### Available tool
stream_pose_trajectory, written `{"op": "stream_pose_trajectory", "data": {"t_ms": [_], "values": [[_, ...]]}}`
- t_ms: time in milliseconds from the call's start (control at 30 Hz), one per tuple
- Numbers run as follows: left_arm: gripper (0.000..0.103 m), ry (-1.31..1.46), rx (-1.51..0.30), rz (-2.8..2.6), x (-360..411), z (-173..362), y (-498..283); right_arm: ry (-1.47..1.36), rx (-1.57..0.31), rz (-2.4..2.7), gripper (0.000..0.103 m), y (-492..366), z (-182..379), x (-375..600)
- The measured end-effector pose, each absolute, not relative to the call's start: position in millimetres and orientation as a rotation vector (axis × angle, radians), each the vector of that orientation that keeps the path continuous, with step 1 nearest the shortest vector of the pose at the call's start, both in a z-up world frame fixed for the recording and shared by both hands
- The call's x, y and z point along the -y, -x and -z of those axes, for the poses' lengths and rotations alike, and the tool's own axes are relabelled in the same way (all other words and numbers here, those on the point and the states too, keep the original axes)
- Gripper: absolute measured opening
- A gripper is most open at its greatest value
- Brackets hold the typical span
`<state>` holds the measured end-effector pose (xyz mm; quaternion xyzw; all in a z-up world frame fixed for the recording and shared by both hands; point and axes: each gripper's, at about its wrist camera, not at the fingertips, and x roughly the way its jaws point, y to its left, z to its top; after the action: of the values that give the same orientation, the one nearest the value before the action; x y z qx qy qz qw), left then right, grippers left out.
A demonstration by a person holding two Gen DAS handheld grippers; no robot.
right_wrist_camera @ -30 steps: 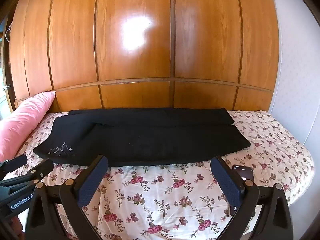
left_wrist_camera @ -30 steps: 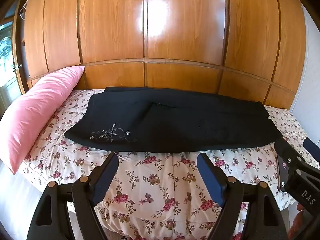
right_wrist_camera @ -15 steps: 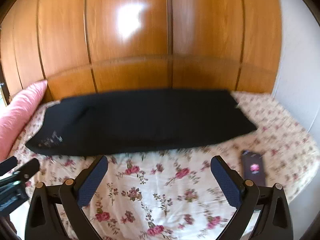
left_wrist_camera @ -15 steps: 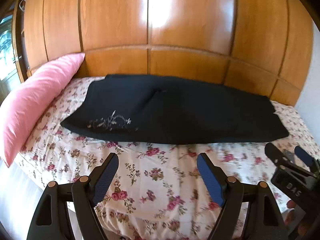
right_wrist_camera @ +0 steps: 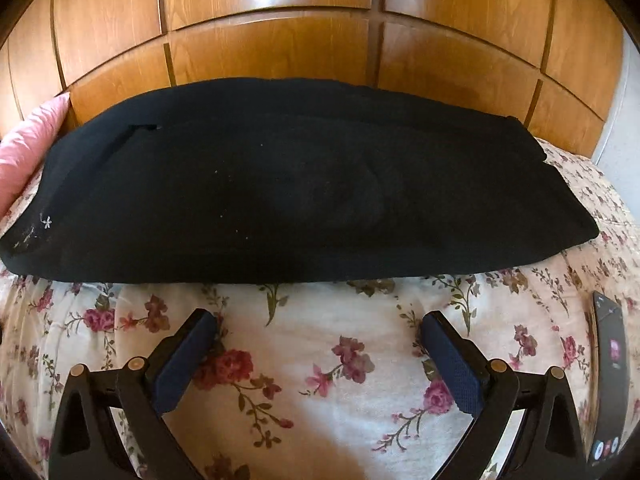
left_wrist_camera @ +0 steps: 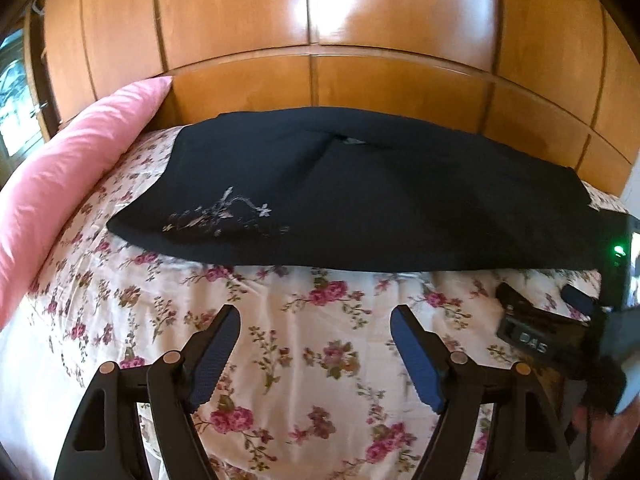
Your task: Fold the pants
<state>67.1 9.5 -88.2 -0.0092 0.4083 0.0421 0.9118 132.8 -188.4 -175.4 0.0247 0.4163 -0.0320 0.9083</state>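
Note:
Black pants [left_wrist_camera: 360,200] lie folded lengthwise across a floral bedspread [left_wrist_camera: 300,320], with pale flower embroidery [left_wrist_camera: 224,216] near their left end. They also fill the middle of the right wrist view [right_wrist_camera: 300,184]. My left gripper [left_wrist_camera: 316,316] is open and empty, low over the bedspread just short of the pants' near edge. My right gripper [right_wrist_camera: 320,320] is open and empty, close to the near edge of the pants. The right gripper also shows at the right edge of the left wrist view [left_wrist_camera: 552,300].
A pink pillow [left_wrist_camera: 68,176] lies at the left end of the bed. A wooden panelled wall [left_wrist_camera: 320,20] stands right behind the pants. A phone [right_wrist_camera: 610,376] lies on the bedspread at the right, next to my right gripper.
Both grippers have moved forward and down toward the pants' near edge, so the pants look larger. Both stay open.

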Motion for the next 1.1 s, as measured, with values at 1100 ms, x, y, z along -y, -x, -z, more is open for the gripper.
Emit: {"op": "stream_pose_trajectory", "data": {"t_ms": [1100], "values": [[0.079,-0.006,-0.784,0.019,22,54,-45,-0.107,-0.812,0.044,0.103,-117,183,184]]}}
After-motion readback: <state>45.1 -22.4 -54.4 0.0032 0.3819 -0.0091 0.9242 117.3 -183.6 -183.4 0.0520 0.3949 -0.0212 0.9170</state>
